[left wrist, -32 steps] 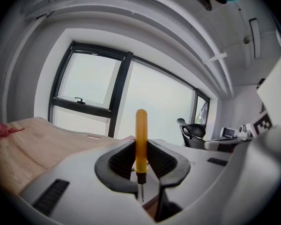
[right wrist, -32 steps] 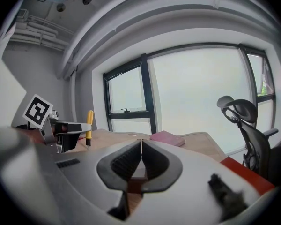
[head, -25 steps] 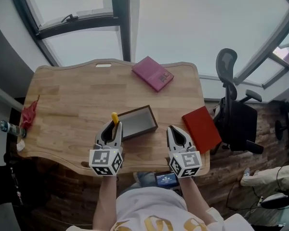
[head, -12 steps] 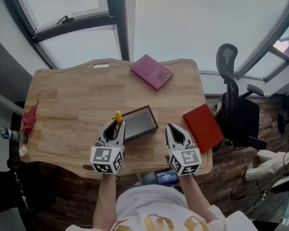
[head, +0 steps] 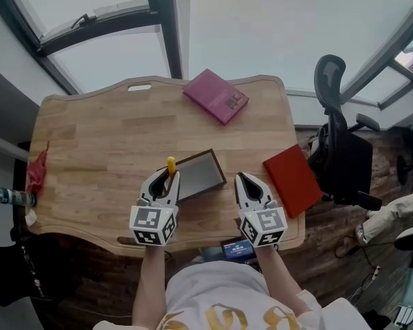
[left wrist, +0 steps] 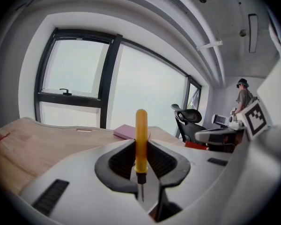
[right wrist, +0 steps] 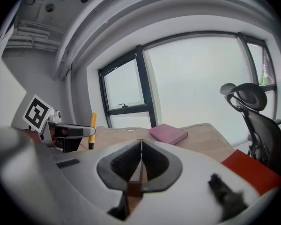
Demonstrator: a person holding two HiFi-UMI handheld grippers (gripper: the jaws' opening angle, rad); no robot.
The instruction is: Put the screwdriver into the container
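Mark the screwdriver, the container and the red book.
screwdriver (left wrist: 141, 137): left gripper view, middle of the yellow handle.
container (head: 199, 175): head view, bare grey inner floor.
red book (head: 292, 179): head view, centre of the cover.

Wooden table (head: 103, 143), dark open container (head: 196, 176) near its front edge, pink book (head: 215, 95) beyond the container, red book (head: 292, 179) to the container's right, red rag (head: 36, 170) far to its left.

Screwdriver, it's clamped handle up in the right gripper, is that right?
Not quite. The screwdriver is clamped handle up in the left gripper, as the left gripper view shows. The right gripper is shut with nothing between its jaws.
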